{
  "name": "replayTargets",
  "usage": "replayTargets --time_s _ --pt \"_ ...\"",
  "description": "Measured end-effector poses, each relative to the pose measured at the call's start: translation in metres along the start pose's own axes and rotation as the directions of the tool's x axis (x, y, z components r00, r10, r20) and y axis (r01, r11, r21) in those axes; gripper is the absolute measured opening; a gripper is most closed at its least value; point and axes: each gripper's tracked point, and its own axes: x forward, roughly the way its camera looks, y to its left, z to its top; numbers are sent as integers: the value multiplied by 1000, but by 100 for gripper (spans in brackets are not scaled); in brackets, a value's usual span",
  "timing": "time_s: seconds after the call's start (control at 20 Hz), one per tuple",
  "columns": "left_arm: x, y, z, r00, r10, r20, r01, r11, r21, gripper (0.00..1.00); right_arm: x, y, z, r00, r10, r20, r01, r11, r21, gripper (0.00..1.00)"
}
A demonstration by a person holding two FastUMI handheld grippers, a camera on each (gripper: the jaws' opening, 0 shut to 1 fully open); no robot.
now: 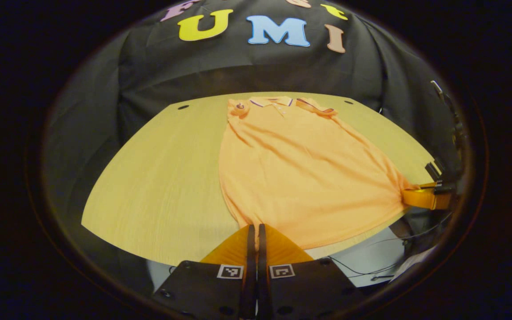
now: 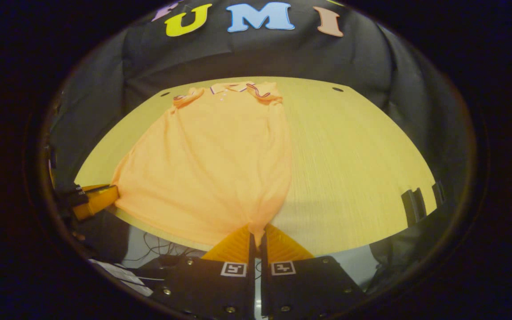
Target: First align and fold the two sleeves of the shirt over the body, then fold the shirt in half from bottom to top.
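An orange polo shirt [image 1: 296, 169] lies on the wooden table [image 1: 158, 178], collar at the far side, both sleeves folded in over the body near the shoulders. My left gripper [image 1: 256, 227] is shut on the shirt's bottom left hem corner at the near table edge. In the right gripper view the shirt [image 2: 211, 160] stretches toward me, and my right gripper [image 2: 256, 232] is shut on the bottom right hem corner. Each view shows the other gripper pinching the opposite corner: the right gripper [image 1: 409, 195] and the left gripper [image 2: 114, 193]. The hem is pulled taut between them.
Bare table [image 2: 362, 169] lies to either side of the shirt. Cables [image 1: 362, 266] trail on the floor under the near edge. Dark clamp-like pieces [image 2: 416, 204] sit at the table's right corner. Black cloth wall stands behind the table.
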Motion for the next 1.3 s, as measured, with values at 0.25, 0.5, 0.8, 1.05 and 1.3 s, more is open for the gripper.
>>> replayTargets --time_s 0.25,0.5,0.8,1.05,1.3 --pt "-16 -2 30 999 21 46 -20 999 -34 7 -22 4 22 997 43 56 -44 999 7 0" --pt "-29 -3 85 991 25 132 -17 998 -59 7 -42 -2 74 988 56 143 -60 998 25 0" --pt "-15 0 153 982 12 189 0 998 -62 7 -47 -9 154 972 44 232 -50 999 20 0" --pt "14 7 212 975 3 224 7 999 -45 7 -23 -13 216 959 24 282 -24 1000 -3 0" --pt "63 20 261 966 -4 257 18 998 -52 7 10 -18 278 952 9 304 -9 1000 -2 0"
